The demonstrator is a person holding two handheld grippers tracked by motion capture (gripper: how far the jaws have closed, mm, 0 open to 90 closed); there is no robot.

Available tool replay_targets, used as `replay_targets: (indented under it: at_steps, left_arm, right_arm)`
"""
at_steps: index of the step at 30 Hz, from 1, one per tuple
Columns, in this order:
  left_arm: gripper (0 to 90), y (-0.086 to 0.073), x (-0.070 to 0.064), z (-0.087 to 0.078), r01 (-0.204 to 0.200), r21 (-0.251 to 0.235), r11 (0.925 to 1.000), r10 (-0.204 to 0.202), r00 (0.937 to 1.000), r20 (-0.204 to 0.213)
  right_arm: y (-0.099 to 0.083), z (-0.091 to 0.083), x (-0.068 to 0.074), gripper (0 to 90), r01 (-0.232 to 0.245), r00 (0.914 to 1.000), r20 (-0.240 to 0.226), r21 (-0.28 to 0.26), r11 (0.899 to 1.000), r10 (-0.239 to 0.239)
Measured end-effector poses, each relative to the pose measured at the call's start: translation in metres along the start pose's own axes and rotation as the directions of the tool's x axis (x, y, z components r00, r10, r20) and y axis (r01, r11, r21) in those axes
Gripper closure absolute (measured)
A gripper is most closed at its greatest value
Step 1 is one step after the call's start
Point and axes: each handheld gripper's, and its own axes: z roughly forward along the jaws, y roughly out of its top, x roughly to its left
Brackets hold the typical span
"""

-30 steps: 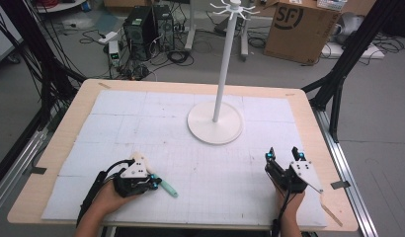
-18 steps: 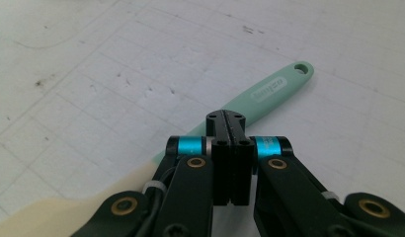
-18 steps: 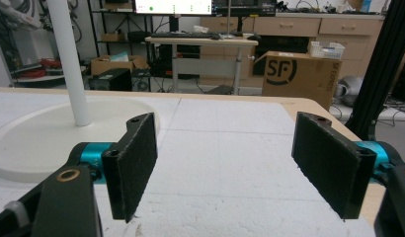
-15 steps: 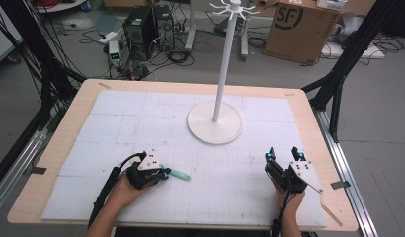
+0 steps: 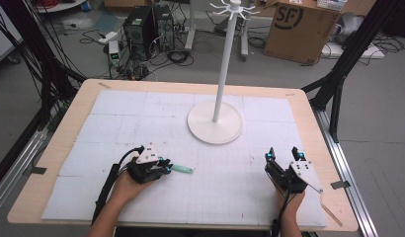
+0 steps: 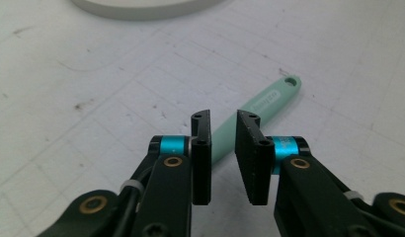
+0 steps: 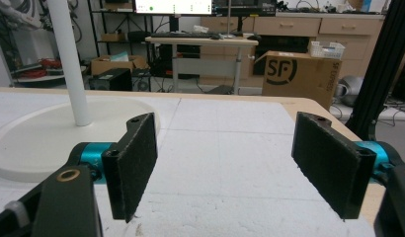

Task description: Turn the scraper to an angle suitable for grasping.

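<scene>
A mint-green tool handle [image 5: 182, 169] [image 6: 270, 98] with a hole at its far end lies flat on the white mat. My left gripper [image 5: 167, 167] [image 6: 223, 119] sits low over its near end. The jaws stand a narrow gap apart, and the handle runs out from under that gap to the upper right. What is at the handle's near end is hidden under the jaws. My right gripper [image 5: 284, 154] [image 7: 225, 163] rests near the front right of the mat, wide open, nothing between its pads.
A white stand with a round base [image 5: 215, 131] [image 7: 37, 143] [image 6: 141, 7] and a tall pole [image 5: 224, 64] with hooks on top stands mid-table. The wooden table rim [image 5: 316, 148] runs just right of my right gripper. Boxes, computers and cables sit beyond.
My left gripper has carried the green tool rightward and a little forward, down onto the mat. The right gripper has stayed put.
</scene>
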Motion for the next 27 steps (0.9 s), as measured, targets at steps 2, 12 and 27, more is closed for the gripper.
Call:
replay_targets:
  at_steps: [2, 12, 27]
  left_arm:
    - [63.0, 0.000, 0.004, -0.006, 0.003, -0.025, 0.9997, -0.003, 1.0000, 0.005]
    - [42.9, -0.014, 0.019, -0.031, 0.020, -0.208, 0.9780, -0.044, 0.9931, -0.109]
    - [75.9, -0.021, 0.032, -0.023, 0.052, -0.099, 0.9937, -0.067, 0.9855, -0.156]
  right_arm:
    - [0.000, 0.000, 0.000, 24.6, -0.001, 1.0000, 0.000, -0.001, 1.000, 0.001]
    - [0.000, 0.000, 0.000, 24.6, -0.001, 1.0000, -0.003, 0.002, 1.000, 0.001]
    - [0.000, 0.000, 0.001, 24.6, -0.001, 1.0000, -0.003, 0.003, 1.000, 0.001]
